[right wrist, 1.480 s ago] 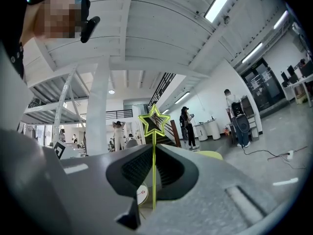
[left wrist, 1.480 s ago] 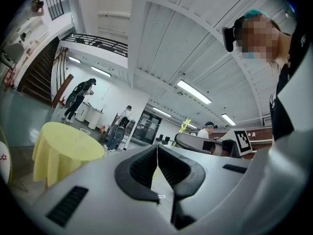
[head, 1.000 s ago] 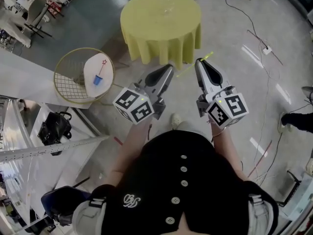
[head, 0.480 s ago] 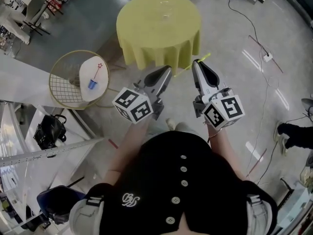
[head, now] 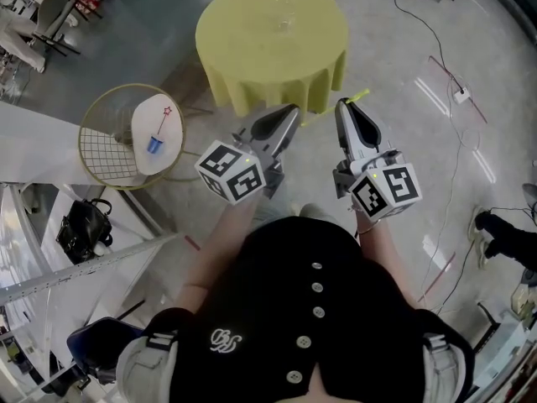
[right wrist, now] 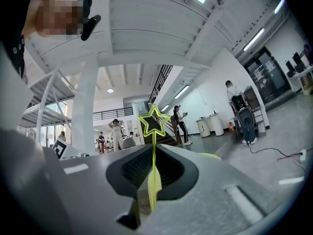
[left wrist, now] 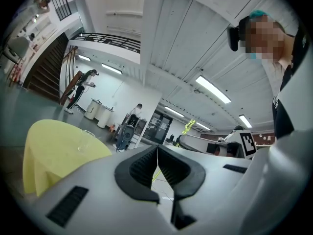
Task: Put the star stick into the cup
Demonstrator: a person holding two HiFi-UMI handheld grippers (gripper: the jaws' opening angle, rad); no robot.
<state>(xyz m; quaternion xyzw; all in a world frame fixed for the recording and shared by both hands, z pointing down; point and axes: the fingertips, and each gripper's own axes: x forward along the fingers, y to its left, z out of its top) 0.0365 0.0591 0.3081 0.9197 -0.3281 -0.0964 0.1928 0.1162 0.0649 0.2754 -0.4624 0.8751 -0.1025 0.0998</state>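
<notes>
**Head view: star stick pinched in the right gripper, cup waiting on the yellow table**

I take the yellow table as my mark. Left of it and nearer to me stands a wire basket with a white card lying on it. Just short of the table's near edge, my left gripper has its jaws pressed together on nothing. Beside it on the right, the right gripper pinches the star stick. The stick's long axis runs straight out along the jaws, star end forward, poking toward the table's near right edge. A clear cup sits on the table's far half, ahead and left of the star tip. I judge the right gripper must carry forward over the cloth, then tip the stick down.
</notes>
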